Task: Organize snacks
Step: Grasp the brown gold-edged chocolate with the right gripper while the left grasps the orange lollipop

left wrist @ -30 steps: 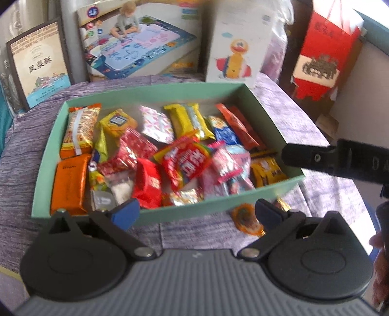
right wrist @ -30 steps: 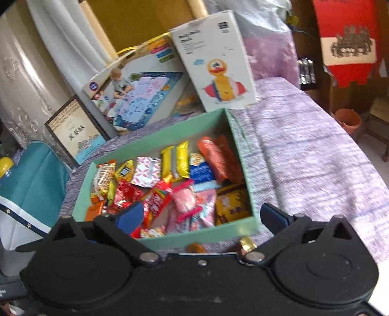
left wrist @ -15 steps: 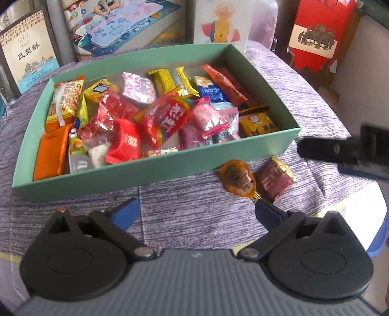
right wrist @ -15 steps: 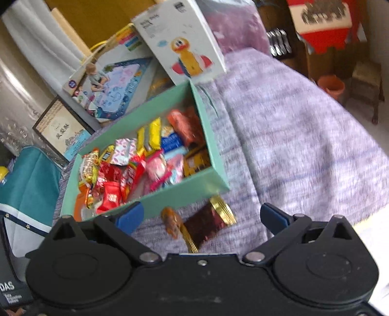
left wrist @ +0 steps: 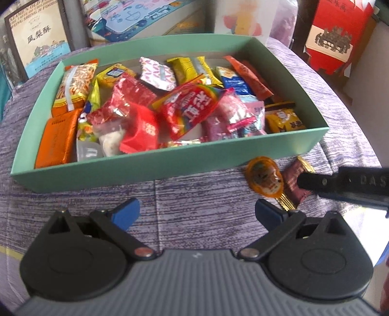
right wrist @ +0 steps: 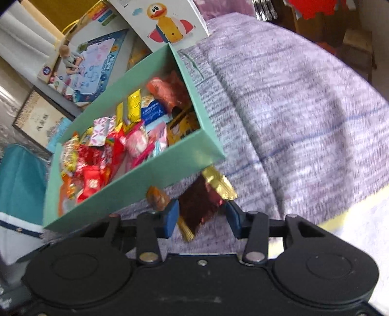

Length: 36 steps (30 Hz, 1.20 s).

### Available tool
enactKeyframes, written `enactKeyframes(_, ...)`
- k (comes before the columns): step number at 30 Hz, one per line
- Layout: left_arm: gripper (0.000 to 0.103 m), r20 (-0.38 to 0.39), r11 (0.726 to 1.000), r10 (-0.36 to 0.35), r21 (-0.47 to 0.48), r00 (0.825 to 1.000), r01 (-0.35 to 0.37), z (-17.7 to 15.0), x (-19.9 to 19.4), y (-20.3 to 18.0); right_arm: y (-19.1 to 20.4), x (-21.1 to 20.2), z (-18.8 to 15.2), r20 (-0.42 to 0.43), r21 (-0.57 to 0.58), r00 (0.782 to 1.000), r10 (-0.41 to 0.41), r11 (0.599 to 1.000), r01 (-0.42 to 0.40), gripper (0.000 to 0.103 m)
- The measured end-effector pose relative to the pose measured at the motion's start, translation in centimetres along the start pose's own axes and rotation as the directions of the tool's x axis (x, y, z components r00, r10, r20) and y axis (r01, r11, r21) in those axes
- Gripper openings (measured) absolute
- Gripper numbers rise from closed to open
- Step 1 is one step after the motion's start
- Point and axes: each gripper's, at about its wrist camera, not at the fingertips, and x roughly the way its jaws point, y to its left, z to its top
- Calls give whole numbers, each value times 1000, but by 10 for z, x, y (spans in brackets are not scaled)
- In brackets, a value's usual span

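On the purple cloth of the bench (right wrist: pixel 304 102), just outside the near right corner of the teal box (left wrist: pixel 170 167), two loose snacks are seen side by side: a dark red wrapper with gold ends (right wrist: pixel 199 206) and an orange-brown wrapped candy (left wrist: pixel 265 178). The red wrapper is straddled by the right tongs (right wrist: pixel 201 216), whose blue pads are drawn partly in on either side of it; whether the pads touch the foil cannot be told, since the picture is blurred there. From the left wrist view much of that wrapper is hidden behind a black finger of the right tongs, which enters from the right edge. The candy's gold tail is partly covered by the right pad of the left tongs (left wrist: pixel 197 214), which are spread wide above bare cloth and hold nothing.

Inside the box a loose heap of packets is seen: a red rainbow-striped bag (left wrist: pixel 189 110) near the middle, an orange foil bar (left wrist: pixel 57 139) at the near left, yellow bars (left wrist: pixel 192 69) at the back, a yellow packet (left wrist: pixel 284 120) in the near right corner. Several packets underneath are covered and cannot be made out.

Behind the box, a toy carton with a duck figure (right wrist: pixel 167 21), a drawing-mat carton (right wrist: pixel 90 65) and a framed print with Chinese characters (left wrist: pixel 39 39) are propped up, all cut off by the frame edges. A red paper bag (left wrist: pixel 338 36) stands beyond the bench at far right.
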Motion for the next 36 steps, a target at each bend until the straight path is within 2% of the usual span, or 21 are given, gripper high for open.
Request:
enactKeyframes(6, 103, -7, 999, -8, -42, 1000, 7, -2, 4, 20, 23, 12, -1, 69, -97, 989, -129, 986, 136, 45)
enactKeyframes(12, 103, -14, 998, -20, -60, 1000, 19, -2, 8, 27, 36, 19, -5, 124, -252, 973, -197, 942, 223, 42)
enactKeyframes(19, 103, -12, 998, -60, 5, 998, 60, 6, 13, -3, 12, 10, 1, 122, -269, 972, -199, 936, 225, 41)
enactKeyframes(25, 102, 2, 995, -88, 41, 996, 88, 20, 21, -40, -20, -6, -2, 111, -257, 986, -128, 954, 152, 42)
enactKeyframes(28, 94, -11, 993, -116, 10, 993, 116, 26, 30, -52, -31, -14, -6, 117, -251, 987, -110, 958, 137, 42)
enactKeyframes(30, 83, -19, 992, -123, 3, 992, 123, 28, 36, -60, -32, -15, -7, 118, -252, 988, -100, 959, 127, 45)
enactKeyframes(31, 80, -11, 994, -113, 11, 994, 113, 26, 37, -63, -31, -15, -7, 119, -255, 988, -99, 959, 126, 46)
enactKeyframes(33, 69, 10, 996, -80, 35, 997, 80, 24, 37, -68, -29, -14, -9, 121, -265, 989, -89, 957, 119, 56)
enactKeyframes(34, 64, 20, 997, -71, 45, 997, 70, 22, 36, -68, -28, -14, -10, 124, -271, 988, -89, 955, 120, 56)
enactKeyframes(35, 45, 30, 996, -69, 59, 997, 67, 20, 35, -68, -25, -13, -12, 130, -280, 987, -93, 952, 126, 56)
enactKeyframes(36, 43, 36, 995, -73, 76, 997, 70, 19, 33, -66, -22, -11, -13, 135, -292, 986, -95, 947, 131, 56)
